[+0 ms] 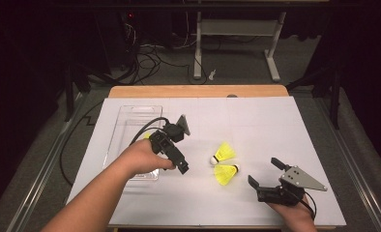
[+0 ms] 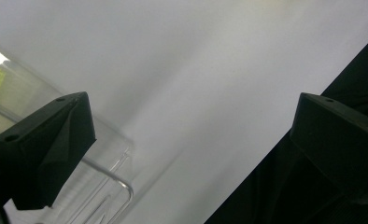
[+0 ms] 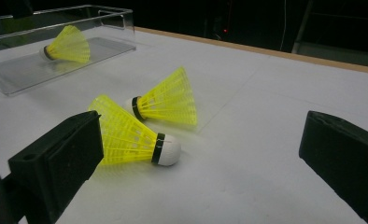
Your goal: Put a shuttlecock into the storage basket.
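A dark room with cables on the floor surrounds a wooden table (image 1: 198, 91) covered by a white sheet (image 1: 256, 125), which sets off the bright things on it. At about nine o'clock on the sheet lies a clear plastic tray (image 1: 130, 121), long side running away from the person, and it looks to be where the shuttlecocks get collected, since one yellow shuttlecock (image 3: 67, 45) already lies inside it on its side. The left gripper (image 1: 179, 164) hangs just past the tray's near right corner, toward seven o'clock of the table's middle, its jaws spread wide with nothing between them, as if it has nothing to do with the tray for now. The right gripper (image 1: 265, 175) sits at roughly five o'clock, also gaping and empty, aimed toward the centre where two more yellow shuttlecocks lie near each other at about six o'clock of the middle. The nearer shuttlecock (image 3: 130, 135) points its white cork toward the right gripper's open jaws, which I'd judge makes it the next one to grab; the farther shuttlecock (image 3: 168, 100) lies just behind it with its cork turned the other way
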